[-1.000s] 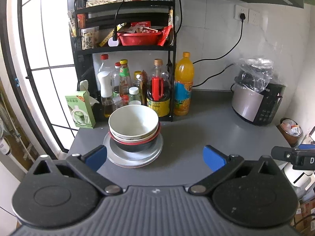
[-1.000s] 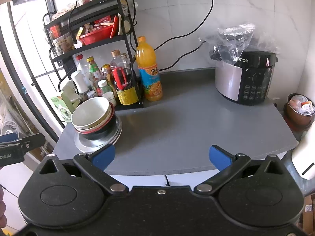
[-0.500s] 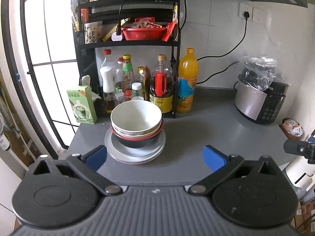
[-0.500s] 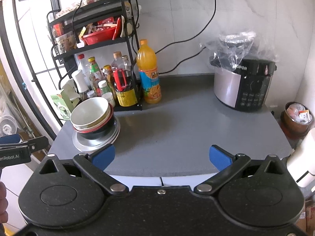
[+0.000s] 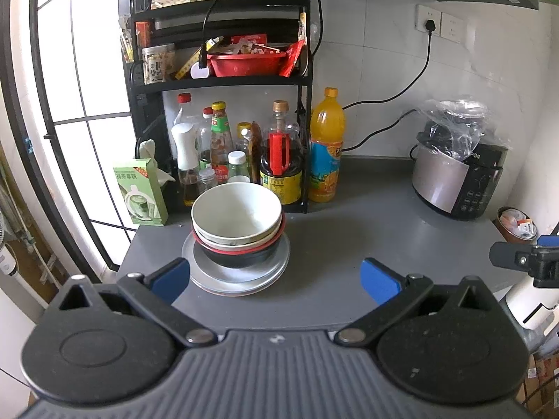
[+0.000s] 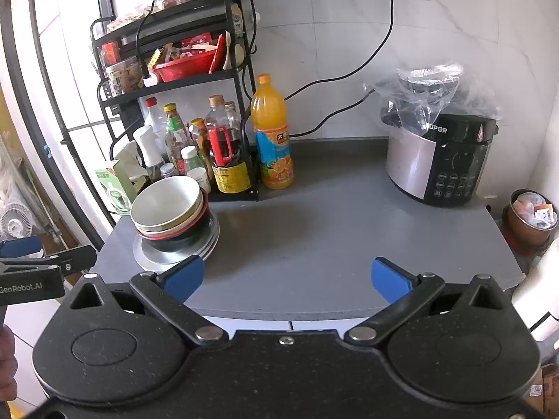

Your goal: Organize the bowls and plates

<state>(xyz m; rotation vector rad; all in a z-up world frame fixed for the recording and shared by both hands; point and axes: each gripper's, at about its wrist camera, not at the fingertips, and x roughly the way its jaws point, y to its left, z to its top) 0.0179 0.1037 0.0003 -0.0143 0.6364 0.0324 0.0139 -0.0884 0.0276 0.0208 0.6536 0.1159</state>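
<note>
A stack stands at the left front of the grey counter (image 5: 349, 237): a white bowl (image 5: 236, 211) on top, a red-rimmed black bowl (image 5: 241, 256) under it, and grey plates (image 5: 241, 277) at the bottom. In the right wrist view the same white bowl (image 6: 164, 202) and plates (image 6: 174, 256) appear at the left. My left gripper (image 5: 274, 279) hangs open just in front of the stack, its left pad close to the plate rim. Nothing sits between the fingers of my right gripper (image 6: 286, 277), which is open over the counter's front edge, right of the stack.
A black rack (image 5: 223, 80) with sauce bottles (image 5: 220, 139) stands behind the stack, an orange drink bottle (image 5: 325, 153) beside it. A rice cooker (image 5: 457, 178) sits at the back right, a green box (image 5: 139, 192) at the left edge. Bare counter lies between stack and cooker.
Both grippers have drawn a little nearer the counter, so the stack looks larger and sits closer to the left pad. The bowls and plates have not moved.
</note>
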